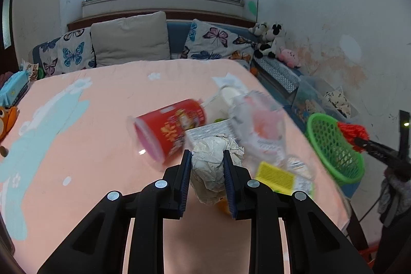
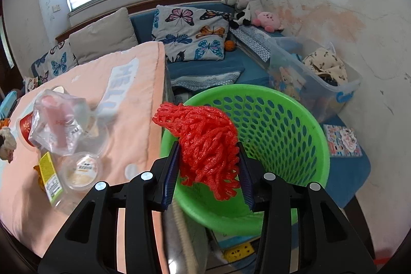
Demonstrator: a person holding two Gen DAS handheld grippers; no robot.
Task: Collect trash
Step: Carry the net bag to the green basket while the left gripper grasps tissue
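Observation:
My left gripper [image 1: 207,158] is shut on a crumpled white paper ball [image 1: 214,166] above the pink-covered table [image 1: 90,145]. Behind it lie a red cup [image 1: 170,129] on its side, a clear plastic package [image 1: 259,125], a yellow-labelled packet [image 1: 278,175] and a white cup [image 1: 226,99]. My right gripper [image 2: 208,153] is shut on a red foam net [image 2: 203,143] and holds it over the near rim of the green mesh basket [image 2: 272,125]. The basket [image 1: 334,145] and the right gripper with the net [image 1: 352,131] also show in the left wrist view, off the table's right edge.
In the right wrist view the clear package [image 2: 57,122], a small round lidded tub [image 2: 82,170] and the yellow-labelled packet [image 2: 50,176] lie near the table's right edge. A clear storage bin [image 2: 313,78] stands beyond the basket. A sofa with pillows [image 1: 128,40] lies behind the table.

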